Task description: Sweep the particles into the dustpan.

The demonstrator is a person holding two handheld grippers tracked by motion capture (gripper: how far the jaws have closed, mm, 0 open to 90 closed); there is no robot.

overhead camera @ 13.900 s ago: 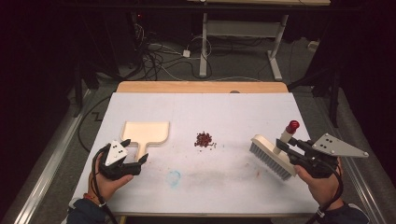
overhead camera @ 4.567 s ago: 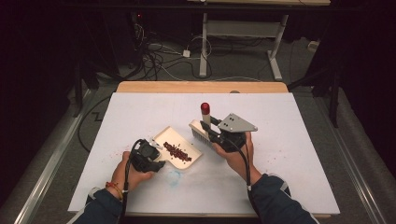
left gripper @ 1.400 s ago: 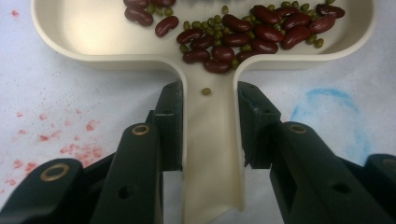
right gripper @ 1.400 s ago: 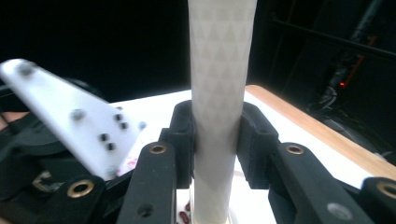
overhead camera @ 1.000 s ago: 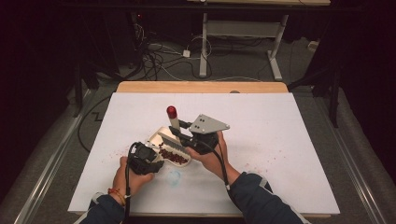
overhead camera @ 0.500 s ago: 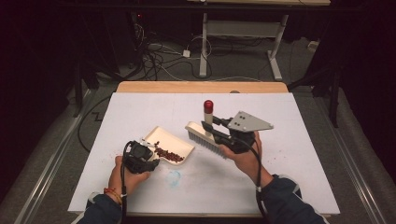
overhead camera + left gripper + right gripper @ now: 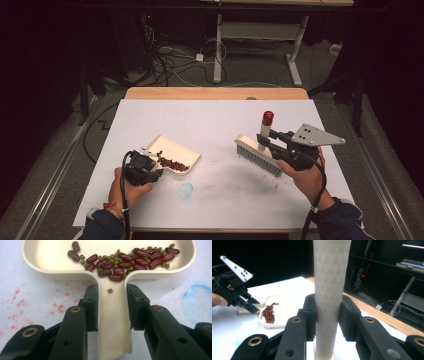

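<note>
A cream dustpan point(image 7: 177, 152) rests on the white table, holding red beans point(image 7: 120, 261) mixed with small green ones. My left gripper point(image 7: 145, 165) is shut on the dustpan's handle point(image 7: 113, 315), one jaw on each side. My right gripper point(image 7: 272, 142) is shut on the upright white handle point(image 7: 332, 287) of a hand brush point(image 7: 257, 154), whose handle ends in a red cap point(image 7: 268, 118). The brush hovers at the table's right half, bristles down, well apart from the pan. In the right gripper view the dustpan point(image 7: 279, 307) and my left gripper point(image 7: 249, 303) sit farther off at the left.
The white table point(image 7: 215, 120) carries a faint blue smear point(image 7: 186, 190) in front of the pan and faint red marks point(image 7: 17, 305). A wooden strip point(image 7: 215, 93) runs along the far edge. Cables and desk legs point(image 7: 295, 55) lie on the floor beyond.
My right gripper has carried the brush away from the dustpan to the right. The beans, first a pile on the table, lie in the pan. The left gripper still holds the pan handle.
</note>
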